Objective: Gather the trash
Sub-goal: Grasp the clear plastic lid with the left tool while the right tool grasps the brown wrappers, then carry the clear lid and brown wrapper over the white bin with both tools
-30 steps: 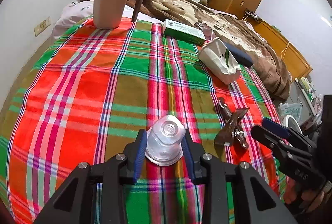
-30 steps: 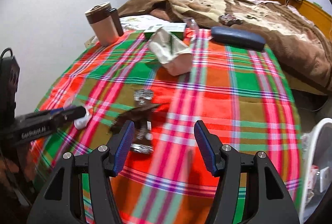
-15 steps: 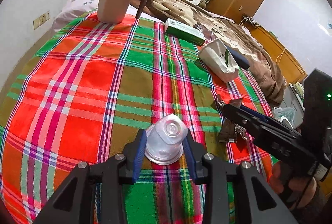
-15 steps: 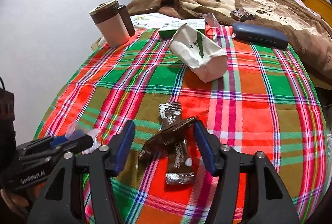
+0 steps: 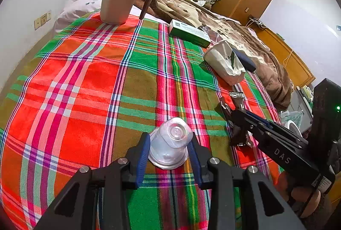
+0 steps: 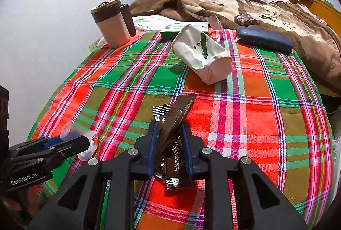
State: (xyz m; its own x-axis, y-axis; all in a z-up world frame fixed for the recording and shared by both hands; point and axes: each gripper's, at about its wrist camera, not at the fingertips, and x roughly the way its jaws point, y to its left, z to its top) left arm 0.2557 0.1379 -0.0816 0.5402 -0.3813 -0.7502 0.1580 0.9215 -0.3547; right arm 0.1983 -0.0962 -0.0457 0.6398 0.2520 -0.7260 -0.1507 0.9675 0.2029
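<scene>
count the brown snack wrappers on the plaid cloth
2. One brown wrapper stands tilted between the right gripper's closed jaws. A second wrapper lies flat on the plaid cloth beneath it. More could be hidden under the grippers.

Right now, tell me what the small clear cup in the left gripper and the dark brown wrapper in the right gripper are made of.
Small clear cup: thin see-through plastic, glossy; the plaid cloth shows through its wall.
Dark brown wrapper: likely plastic or foil-lined film, shiny and creased, with crimped silvery ends.
Plaid cloth: woven fabric, matte, visible weave.
</scene>
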